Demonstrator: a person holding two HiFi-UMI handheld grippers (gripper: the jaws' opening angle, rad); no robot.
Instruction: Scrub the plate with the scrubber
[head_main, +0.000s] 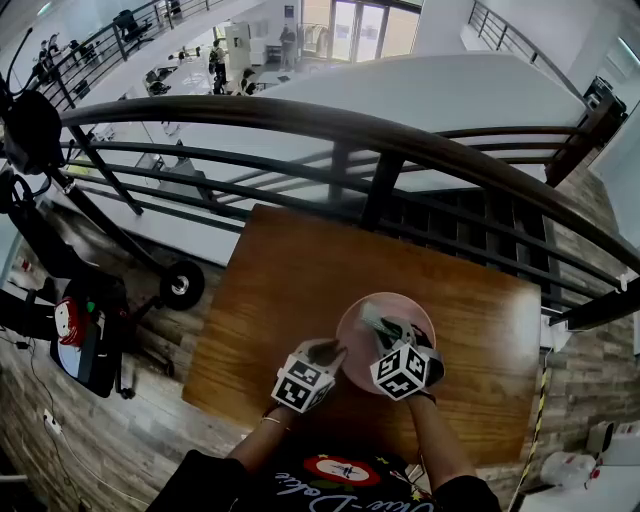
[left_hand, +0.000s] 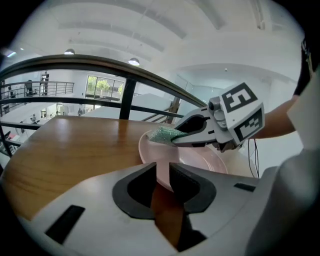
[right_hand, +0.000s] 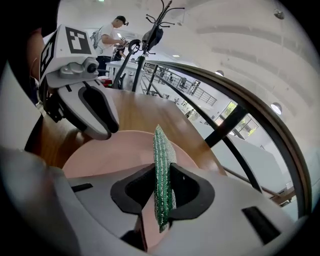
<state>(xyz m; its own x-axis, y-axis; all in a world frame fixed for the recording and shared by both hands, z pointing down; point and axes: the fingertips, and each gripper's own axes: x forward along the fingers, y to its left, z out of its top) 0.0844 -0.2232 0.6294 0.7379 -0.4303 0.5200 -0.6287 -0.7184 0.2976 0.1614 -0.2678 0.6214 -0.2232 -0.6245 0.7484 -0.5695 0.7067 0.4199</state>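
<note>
Upright scrubber (right_hand: 160, 150) clamped in right gripper (right_hand: 161, 183), over plate (right_hand: 110, 155).

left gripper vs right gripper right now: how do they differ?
1. Grip: the left gripper is clamped on the near rim of the pink plate; the right gripper pinches a green scrubber on edge.
2. Place: the left gripper sits at the plate's edge; the right gripper reaches over the plate's inside.
3. Role: the left gripper steadies, the right gripper carries the tool.

Shared: both jaws are closed on something.

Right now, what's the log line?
right gripper: jaws shut on scrubber, over plate | left gripper: jaws at plate rim, grip unclear
</note>
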